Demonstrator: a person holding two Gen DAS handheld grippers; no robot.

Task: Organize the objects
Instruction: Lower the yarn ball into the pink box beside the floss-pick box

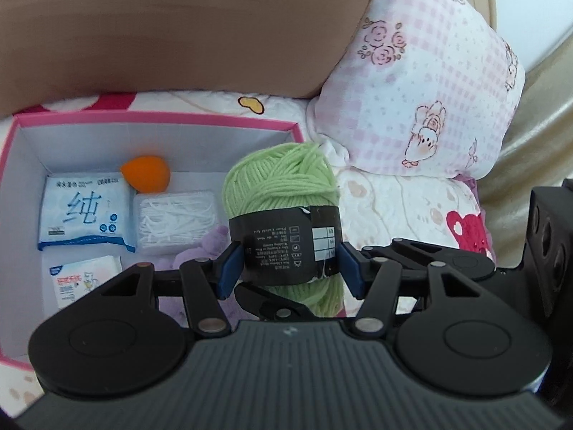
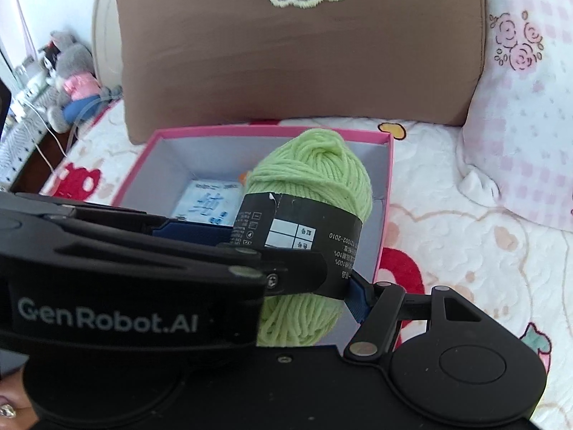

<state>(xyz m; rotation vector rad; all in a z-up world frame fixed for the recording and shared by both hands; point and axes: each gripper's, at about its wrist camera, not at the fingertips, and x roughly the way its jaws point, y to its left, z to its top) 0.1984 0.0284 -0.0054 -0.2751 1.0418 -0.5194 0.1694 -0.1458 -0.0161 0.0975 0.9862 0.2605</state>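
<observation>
Your left gripper (image 1: 288, 263) and right gripper (image 2: 304, 279) both clamp one green yarn ball (image 1: 283, 182) by its black label band, fingers (image 1: 229, 268) pressed on its sides, over the pink box (image 1: 157, 119) on the bed. The box holds two tissue packs (image 1: 84, 211), one orange sponge (image 1: 147, 173), one bag of white picks (image 1: 175, 222) and something purple.

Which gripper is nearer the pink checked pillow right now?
Right. The right gripper reaches the green yarn from the side of the pillow; the left gripper, jaws shut on the yarn, comes in from the pink box side, farther away.
</observation>
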